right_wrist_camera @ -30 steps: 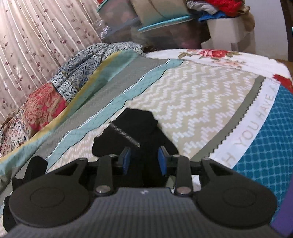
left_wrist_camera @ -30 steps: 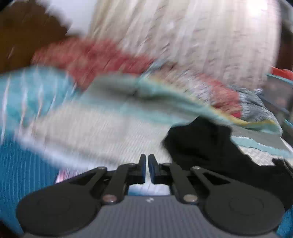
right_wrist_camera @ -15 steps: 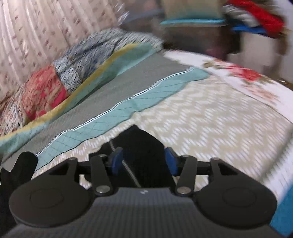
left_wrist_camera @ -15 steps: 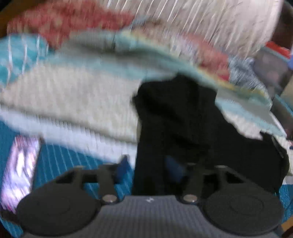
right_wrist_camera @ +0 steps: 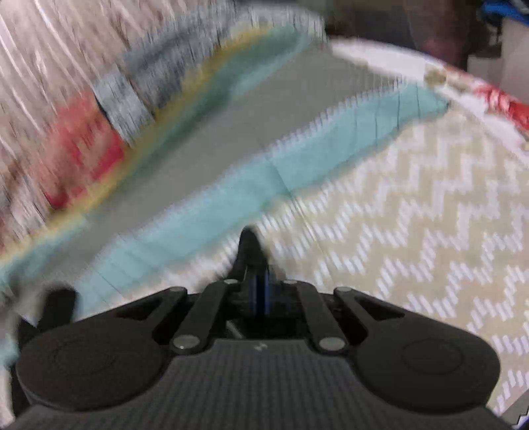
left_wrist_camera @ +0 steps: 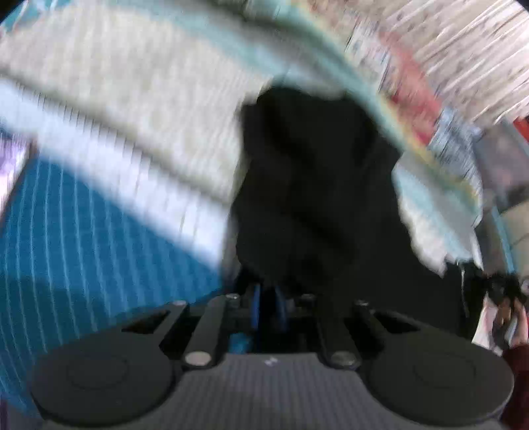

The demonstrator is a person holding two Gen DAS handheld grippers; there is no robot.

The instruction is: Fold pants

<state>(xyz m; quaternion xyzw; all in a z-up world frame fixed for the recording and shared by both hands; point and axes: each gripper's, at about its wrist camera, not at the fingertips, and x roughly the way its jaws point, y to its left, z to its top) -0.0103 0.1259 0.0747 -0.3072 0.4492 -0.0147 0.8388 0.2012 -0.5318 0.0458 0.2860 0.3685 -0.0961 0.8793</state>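
The black pants [left_wrist_camera: 314, 185] lie on the patterned bedspread [left_wrist_camera: 132, 109] and fill the middle of the blurred left wrist view. My left gripper [left_wrist_camera: 267, 307] is shut on the pants' near edge, the cloth bunched over its blue pads. In the right wrist view my right gripper [right_wrist_camera: 259, 294] is shut on a peak of the black pants [right_wrist_camera: 249, 248] that sticks up between its fingers. Both views are smeared by motion.
The bedspread has a zigzag beige band [right_wrist_camera: 413, 211], a teal stripe [right_wrist_camera: 297, 158] and a blue panel [left_wrist_camera: 82, 248]. Patchwork pillows [right_wrist_camera: 109, 109] and a pale curtain [right_wrist_camera: 43, 49] line the far side. Dark storage clutter [right_wrist_camera: 446, 29] stands beyond the bed.
Both grippers were open over the pants half a second ago and have now closed on the black cloth. Both cameras are moving fast.
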